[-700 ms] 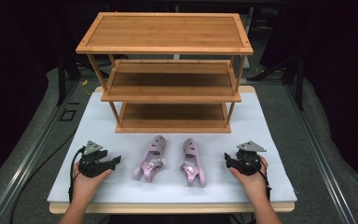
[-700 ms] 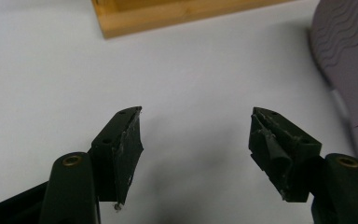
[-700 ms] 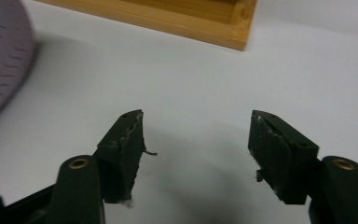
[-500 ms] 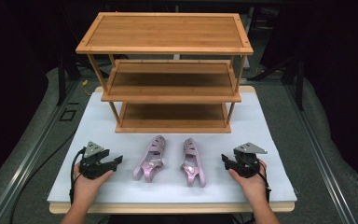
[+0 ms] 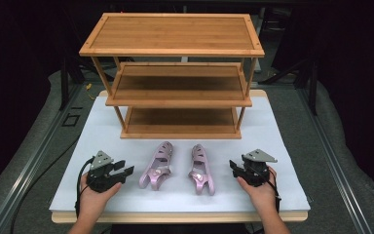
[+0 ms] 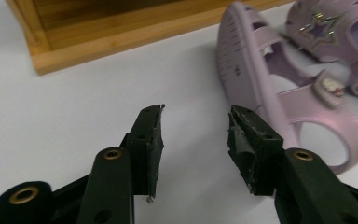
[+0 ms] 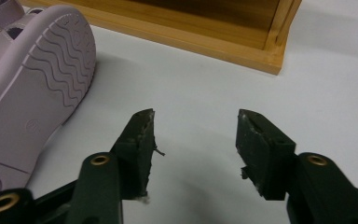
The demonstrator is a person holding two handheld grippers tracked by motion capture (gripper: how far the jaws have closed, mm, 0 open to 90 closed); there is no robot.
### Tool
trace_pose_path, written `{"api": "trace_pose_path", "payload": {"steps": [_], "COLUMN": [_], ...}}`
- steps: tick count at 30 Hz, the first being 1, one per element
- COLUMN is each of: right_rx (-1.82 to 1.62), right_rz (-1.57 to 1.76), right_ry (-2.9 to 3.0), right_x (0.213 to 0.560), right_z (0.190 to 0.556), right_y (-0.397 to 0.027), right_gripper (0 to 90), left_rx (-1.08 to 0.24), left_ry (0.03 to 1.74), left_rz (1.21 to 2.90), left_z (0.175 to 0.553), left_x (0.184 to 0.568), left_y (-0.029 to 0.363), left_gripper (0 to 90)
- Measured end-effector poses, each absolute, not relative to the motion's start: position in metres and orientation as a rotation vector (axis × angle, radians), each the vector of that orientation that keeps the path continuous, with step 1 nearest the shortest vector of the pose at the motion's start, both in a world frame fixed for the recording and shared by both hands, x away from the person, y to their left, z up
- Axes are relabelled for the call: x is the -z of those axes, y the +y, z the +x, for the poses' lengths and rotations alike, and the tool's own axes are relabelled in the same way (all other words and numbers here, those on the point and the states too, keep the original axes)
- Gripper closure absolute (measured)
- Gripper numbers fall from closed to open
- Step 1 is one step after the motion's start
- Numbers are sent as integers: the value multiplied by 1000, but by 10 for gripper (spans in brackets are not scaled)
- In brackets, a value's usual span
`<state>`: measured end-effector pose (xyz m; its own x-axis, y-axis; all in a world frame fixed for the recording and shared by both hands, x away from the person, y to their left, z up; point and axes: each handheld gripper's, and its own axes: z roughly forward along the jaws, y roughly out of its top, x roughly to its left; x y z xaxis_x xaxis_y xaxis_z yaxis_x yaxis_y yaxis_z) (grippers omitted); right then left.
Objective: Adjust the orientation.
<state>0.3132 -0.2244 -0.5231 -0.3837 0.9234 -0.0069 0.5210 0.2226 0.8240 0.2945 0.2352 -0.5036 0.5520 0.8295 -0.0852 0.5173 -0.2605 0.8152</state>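
Observation:
Two pink sandals lie on their sides on the white table top: the left sandal (image 5: pixel 158 165) and the right sandal (image 5: pixel 200 168). My left gripper (image 5: pixel 124 172) rests at the front left, open and holding nothing; the left sandal (image 6: pixel 279 88) lies just right of its jaws in the left gripper view. At the front right my right gripper (image 5: pixel 233 168) is open too, with the right sandal's ridged sole (image 7: pixel 32 88) to the left of its jaws. A three-tier wooden shelf rack (image 5: pixel 175 73) stands behind the sandals.
The white table top (image 5: pixel 282 141) ends in a wooden front edge (image 5: pixel 175 217). The rack's bottom shelf (image 5: pixel 180 121) sits low, just behind the sandals; its corner post (image 7: pixel 284 32) is ahead of the right gripper. Dark floor and rails flank the table.
Both grippers have edged slightly inward toward the sandals. The sandals and rack have not moved.

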Motion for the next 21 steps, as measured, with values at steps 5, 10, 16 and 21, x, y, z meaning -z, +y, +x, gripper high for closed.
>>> {"api": "trace_pose_path", "payload": {"steps": [5,10,16,21], "right_rx": [-1065,-1092,-1096,-1101], "right_rz": [1342,1360,1361,1374], "right_ry": [1981,1975,1977,1979], "right_x": [523,524,524,525], "right_z": [314,315,315,316], "right_y": [-227,-230,-229,-230], "right_gripper": [523,527,525,520], "left_rx": [-430,-411,-403,-429], "left_ry": [1029,963,939,952], "left_rz": [1947,1992,2036,2034], "left_z": [290,285,285,286], "left_x": [498,495,500,501], "left_y": [228,212,200,202], "left_gripper": [694,812,854,849]}}
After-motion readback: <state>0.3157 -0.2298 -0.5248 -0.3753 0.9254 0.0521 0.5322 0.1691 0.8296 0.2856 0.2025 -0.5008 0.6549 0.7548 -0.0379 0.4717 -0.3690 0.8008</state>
